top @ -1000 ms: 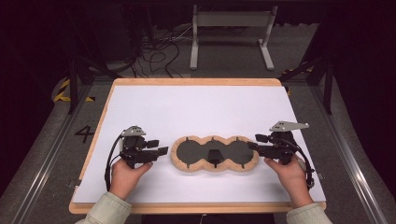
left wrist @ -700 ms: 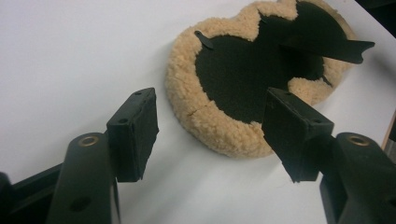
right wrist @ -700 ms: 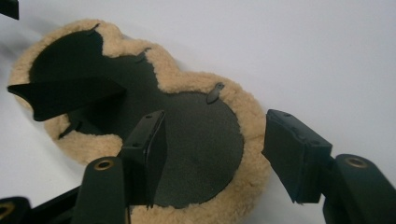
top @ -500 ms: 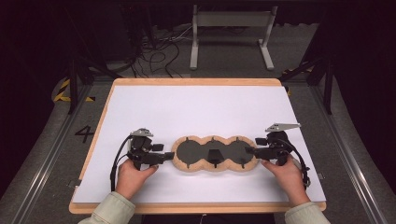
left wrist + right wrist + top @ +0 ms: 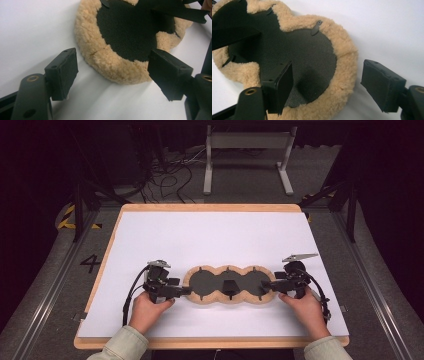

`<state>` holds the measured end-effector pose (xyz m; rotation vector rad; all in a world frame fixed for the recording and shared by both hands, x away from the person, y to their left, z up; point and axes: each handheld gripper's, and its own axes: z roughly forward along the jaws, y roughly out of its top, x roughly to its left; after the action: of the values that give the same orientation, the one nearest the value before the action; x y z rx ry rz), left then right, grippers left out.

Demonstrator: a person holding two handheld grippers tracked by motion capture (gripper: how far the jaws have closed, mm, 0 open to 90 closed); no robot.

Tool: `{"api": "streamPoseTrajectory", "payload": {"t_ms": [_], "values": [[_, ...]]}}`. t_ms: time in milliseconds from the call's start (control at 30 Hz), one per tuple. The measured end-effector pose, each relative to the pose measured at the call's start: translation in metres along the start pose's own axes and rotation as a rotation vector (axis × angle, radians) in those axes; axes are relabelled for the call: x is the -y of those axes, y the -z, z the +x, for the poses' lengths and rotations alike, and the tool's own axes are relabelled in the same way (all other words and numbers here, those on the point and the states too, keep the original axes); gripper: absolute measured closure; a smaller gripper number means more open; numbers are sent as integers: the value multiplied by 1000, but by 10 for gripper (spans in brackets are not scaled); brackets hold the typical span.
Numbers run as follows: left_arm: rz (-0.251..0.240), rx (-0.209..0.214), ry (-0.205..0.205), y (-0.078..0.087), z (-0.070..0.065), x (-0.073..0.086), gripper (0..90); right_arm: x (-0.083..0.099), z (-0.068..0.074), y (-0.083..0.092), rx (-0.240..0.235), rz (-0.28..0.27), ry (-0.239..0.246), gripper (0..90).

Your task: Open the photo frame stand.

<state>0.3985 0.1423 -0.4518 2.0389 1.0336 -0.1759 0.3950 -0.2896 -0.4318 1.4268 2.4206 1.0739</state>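
On white table top (image 5: 210, 240), fleece pad (image 5: 227, 270)

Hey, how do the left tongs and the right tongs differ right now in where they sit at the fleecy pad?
The left tongs sit at the fleecy pad's left end, the right tongs at its right end. In the gripper views, the left tongs straddle a curved edge from outside, while one right pad hangs over the black centre. Both stand open, jaws just widened, gripping nothing.

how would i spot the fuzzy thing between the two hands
Start at the white table with its wooden rim. Near its front edge, between the two hands, lies a flat pad. It is three joined circles, black inside with a tan fleece border, the one soft thing there.
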Motion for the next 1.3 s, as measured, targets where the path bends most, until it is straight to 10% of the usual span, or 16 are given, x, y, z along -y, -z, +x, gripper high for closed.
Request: {"api": "streamPoseTrajectory", "payload": {"t_ms": [267, 1300], "values": [[29, 21, 2, -11, -3, -1, 221, 1, -2, -10, -71, 59, -25, 177], [79, 4, 68, -12, -14, -3, 232, 7, 1, -4, -93, 85, -79, 182]]}}
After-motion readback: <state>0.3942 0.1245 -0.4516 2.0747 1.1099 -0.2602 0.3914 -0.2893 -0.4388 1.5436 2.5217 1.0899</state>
